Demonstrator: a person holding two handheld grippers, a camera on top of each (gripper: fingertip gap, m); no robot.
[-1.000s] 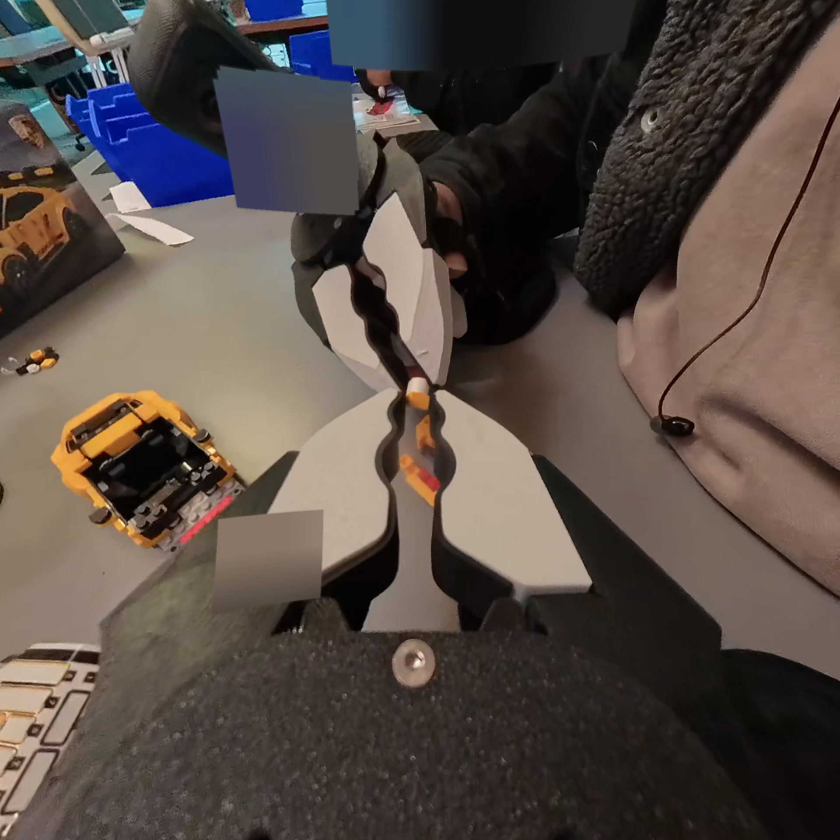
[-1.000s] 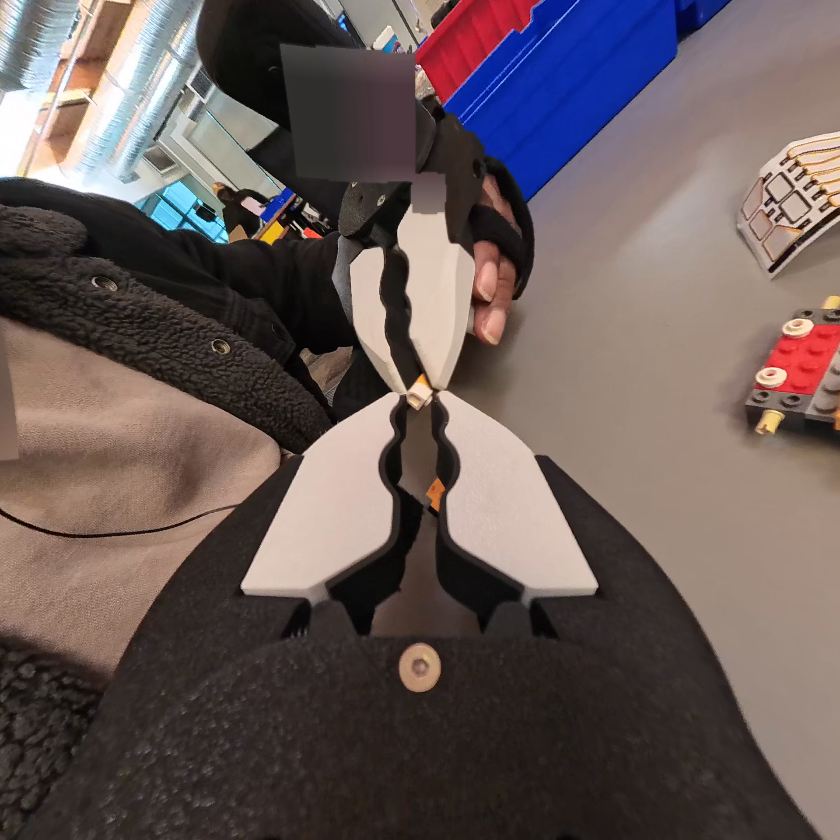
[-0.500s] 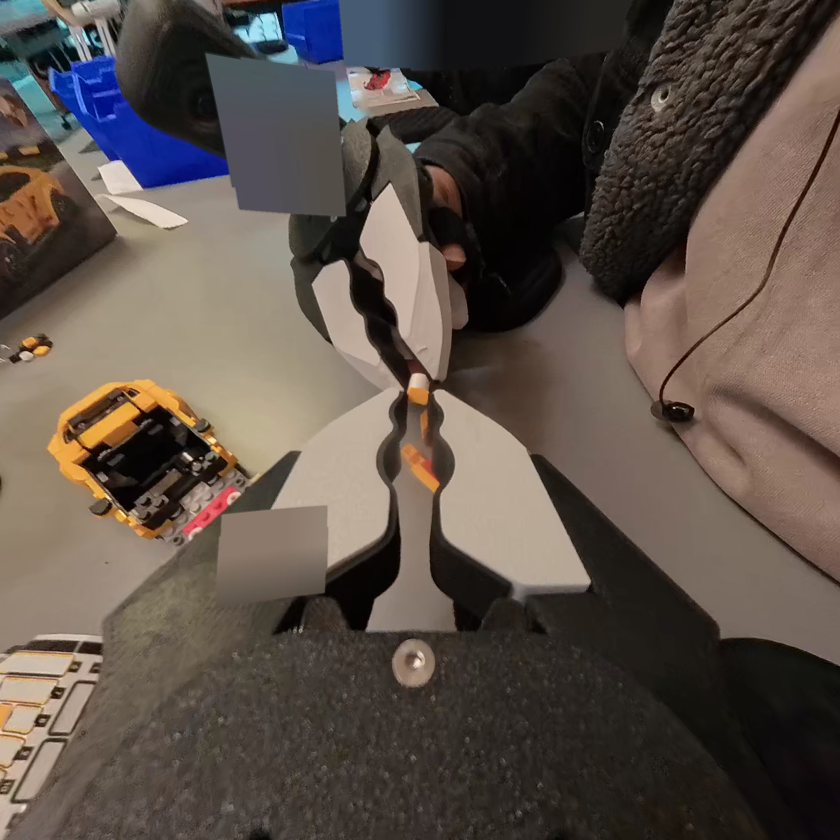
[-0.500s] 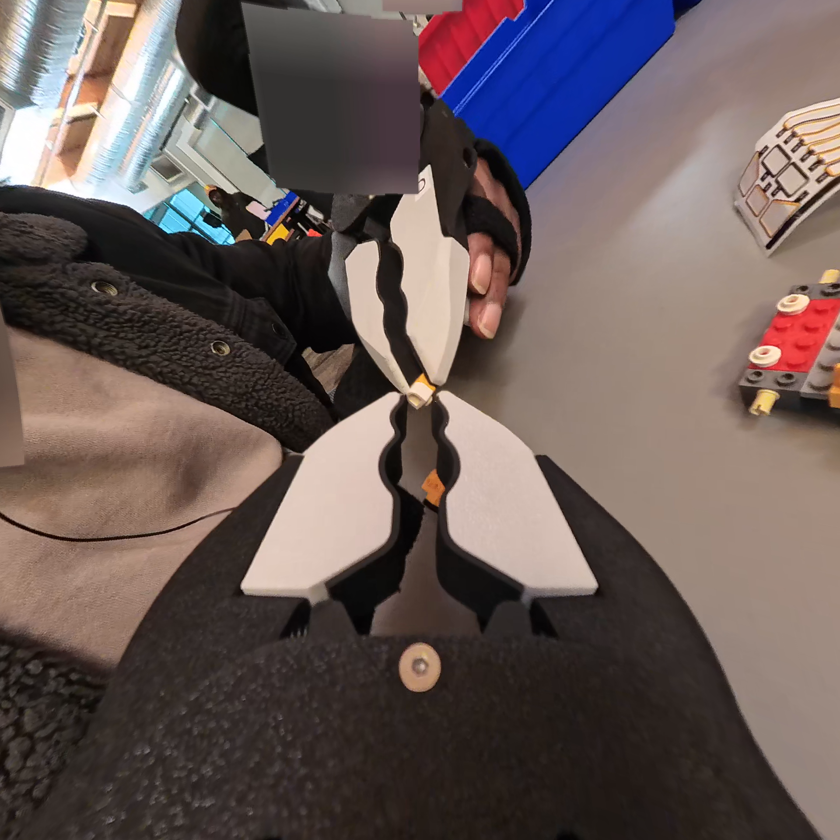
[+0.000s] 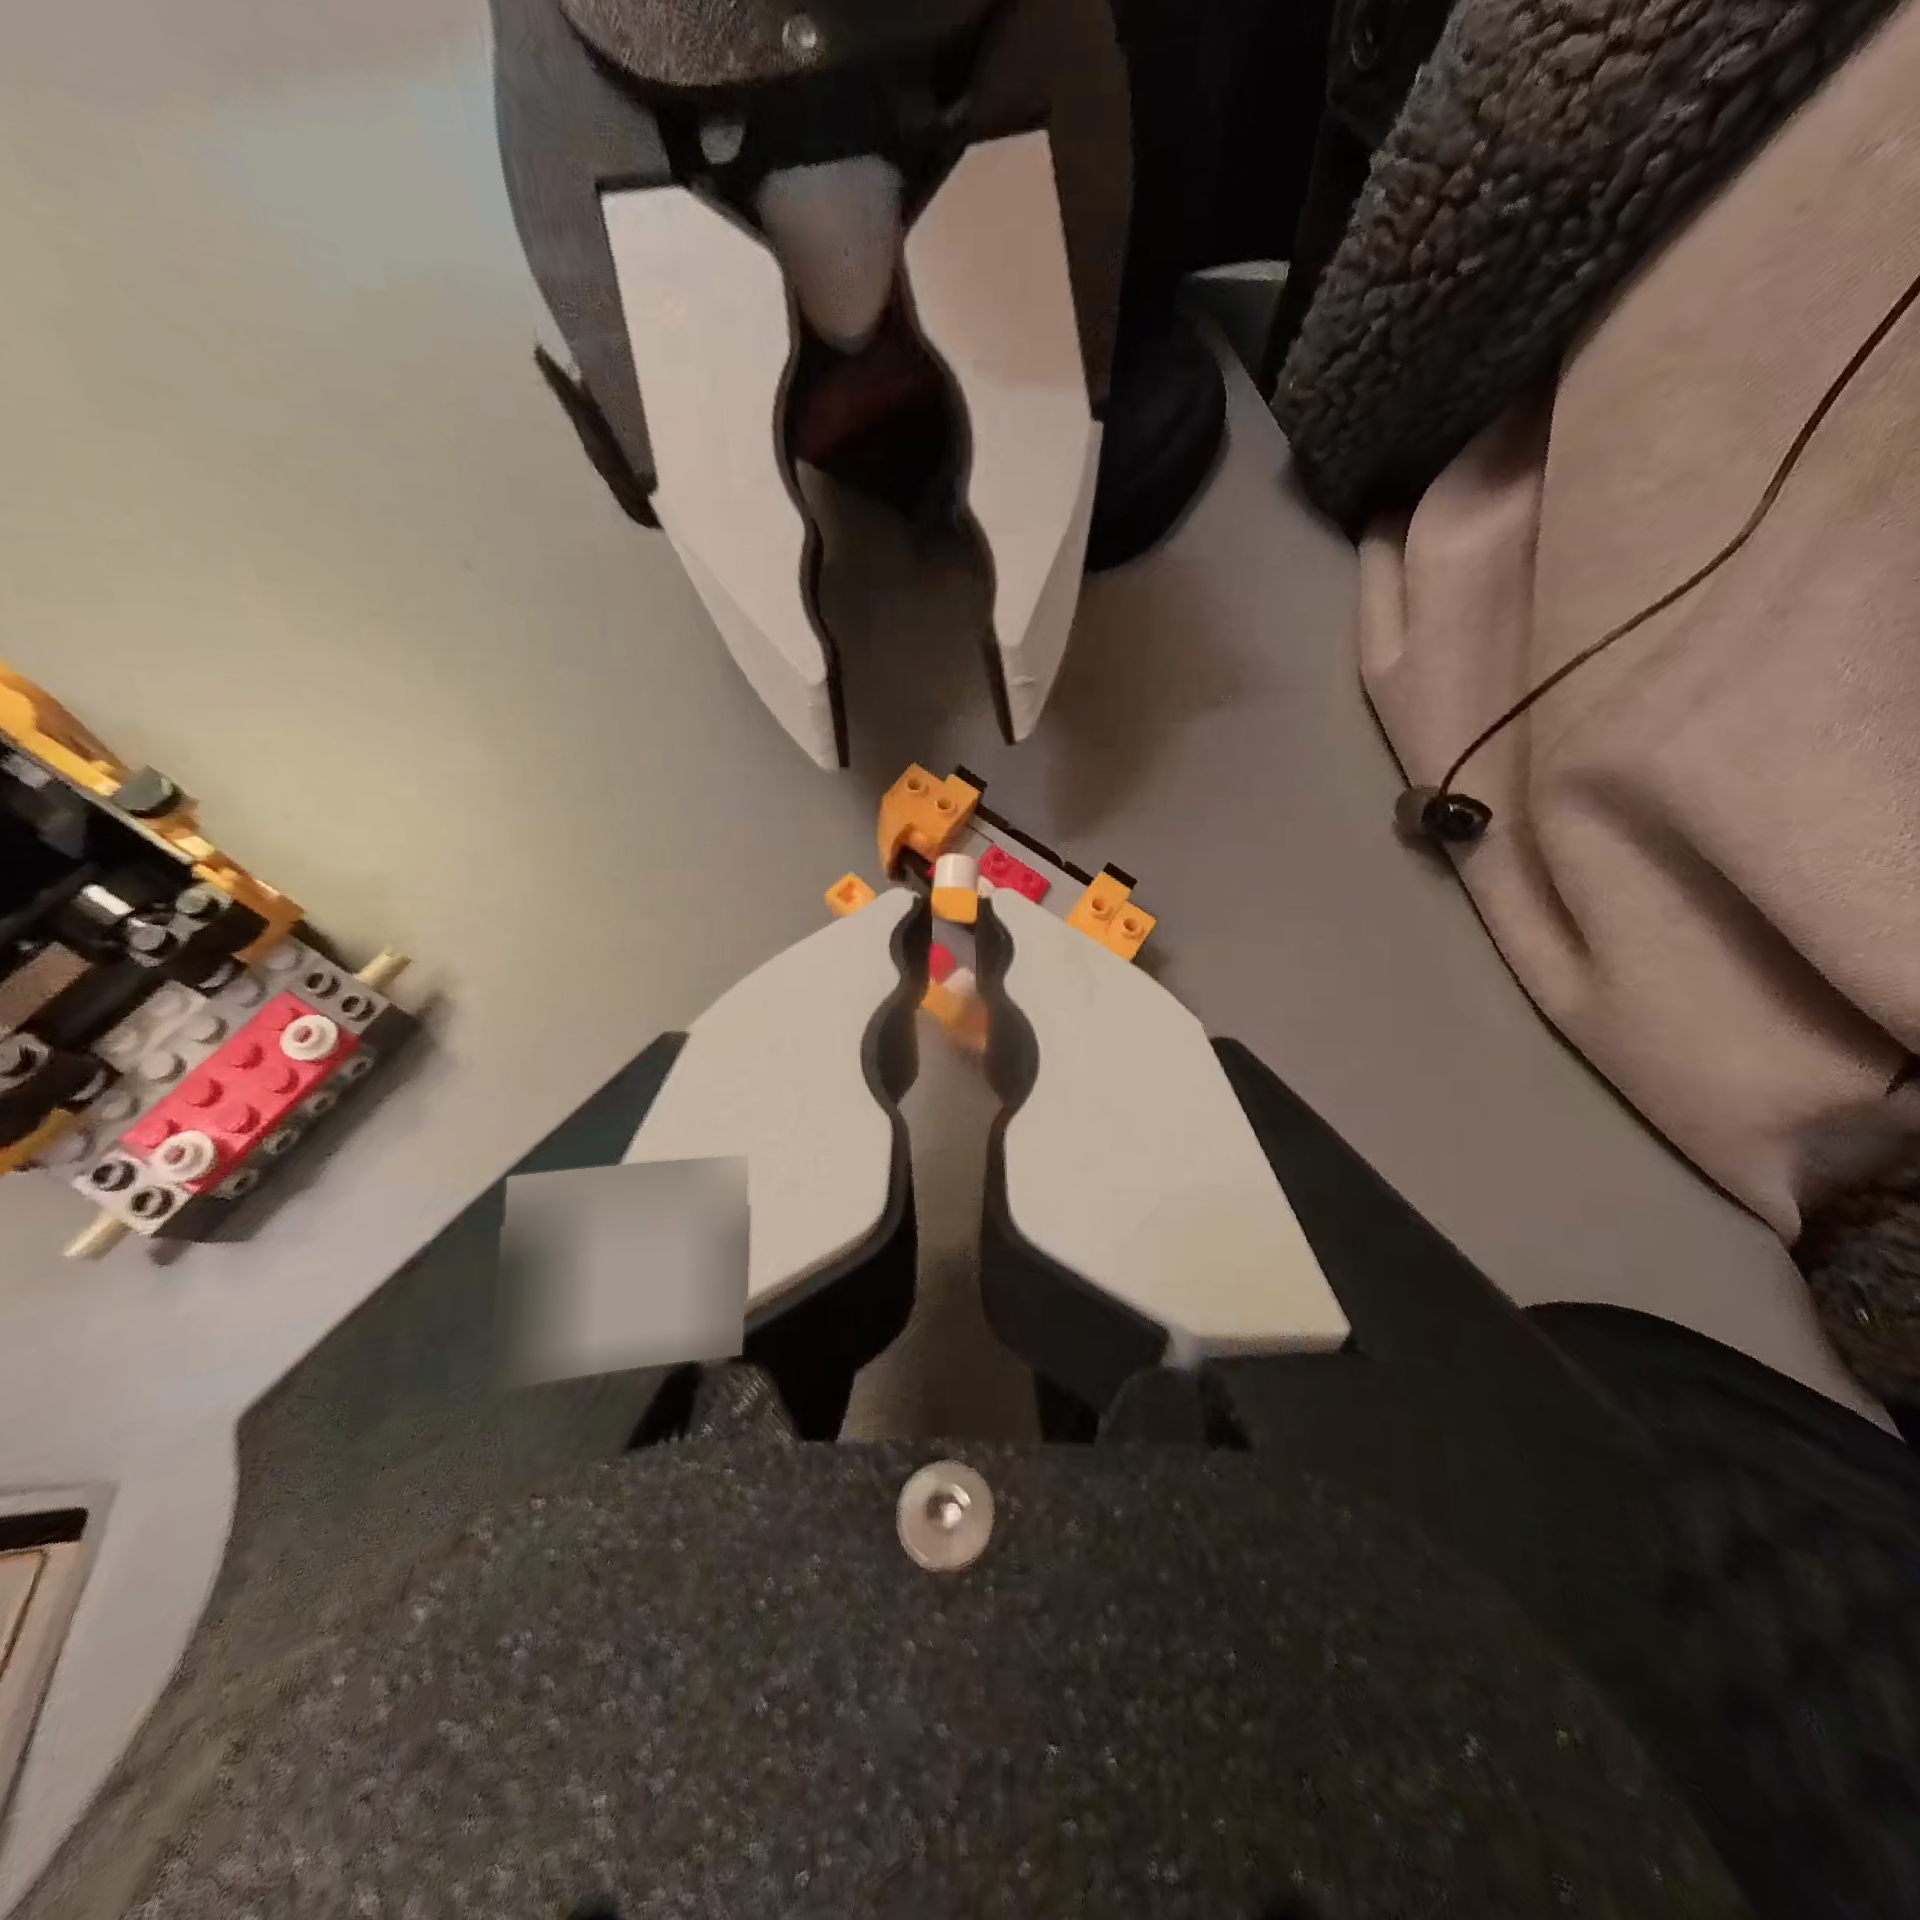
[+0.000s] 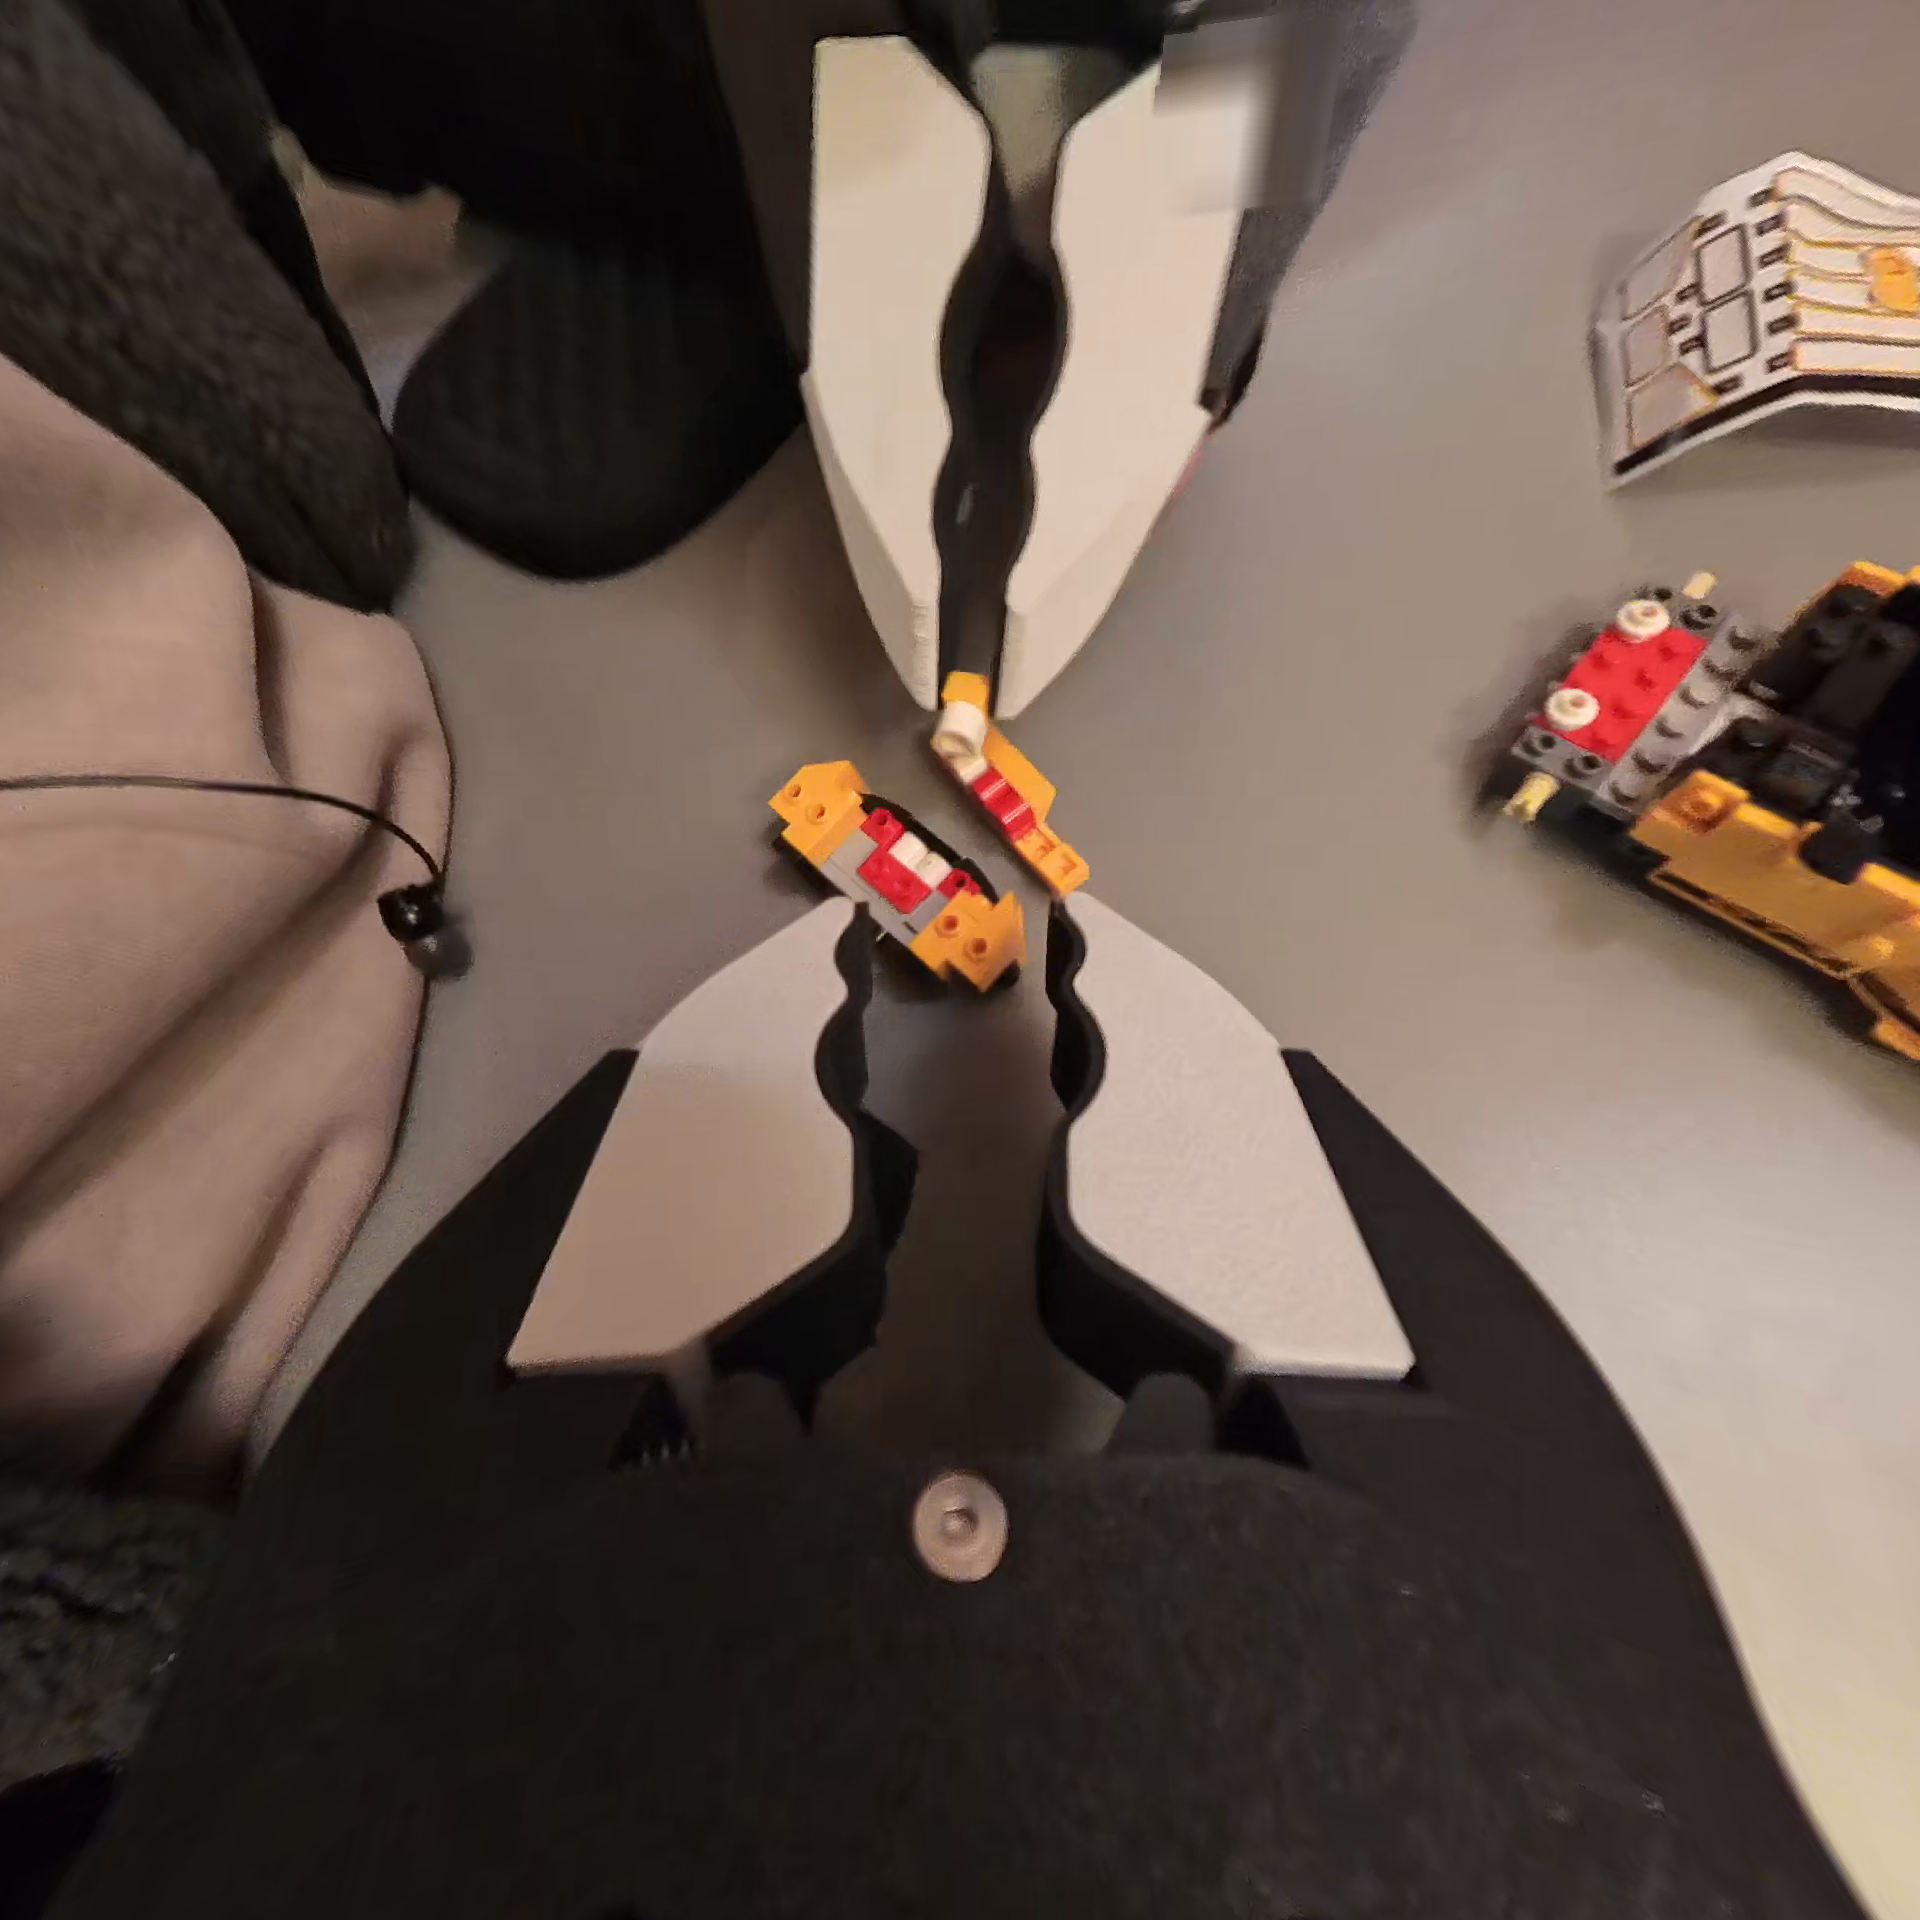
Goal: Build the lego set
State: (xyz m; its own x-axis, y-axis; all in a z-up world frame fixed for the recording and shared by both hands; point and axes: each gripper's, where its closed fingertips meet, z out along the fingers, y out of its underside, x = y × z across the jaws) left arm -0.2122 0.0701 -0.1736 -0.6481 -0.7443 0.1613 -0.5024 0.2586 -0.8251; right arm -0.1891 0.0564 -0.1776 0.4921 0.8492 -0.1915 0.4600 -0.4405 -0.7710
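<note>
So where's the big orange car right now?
The orange car sits on the grey table at the right edge of the right wrist view, below the sticker sheet.

The bench (image 6: pixel 1351 1039) is plain grey; the left gripper (image 5: pixel 951 914) and the right gripper (image 6: pixel 951 914) have pale grey fingers edged in black on black bodies; the small assembly (image 6: pixel 899 878) is orange, red, white and grey; the strip (image 6: pixel 1013 795) is orange with red and white; at three o'clock in the right wrist view the car body (image 6: pixel 1714 769) shows orange, black, grey and red; at one o'clock the sheet (image 6: pixel 1766 312) is white with grey panels outlined in black and yellow.
</note>
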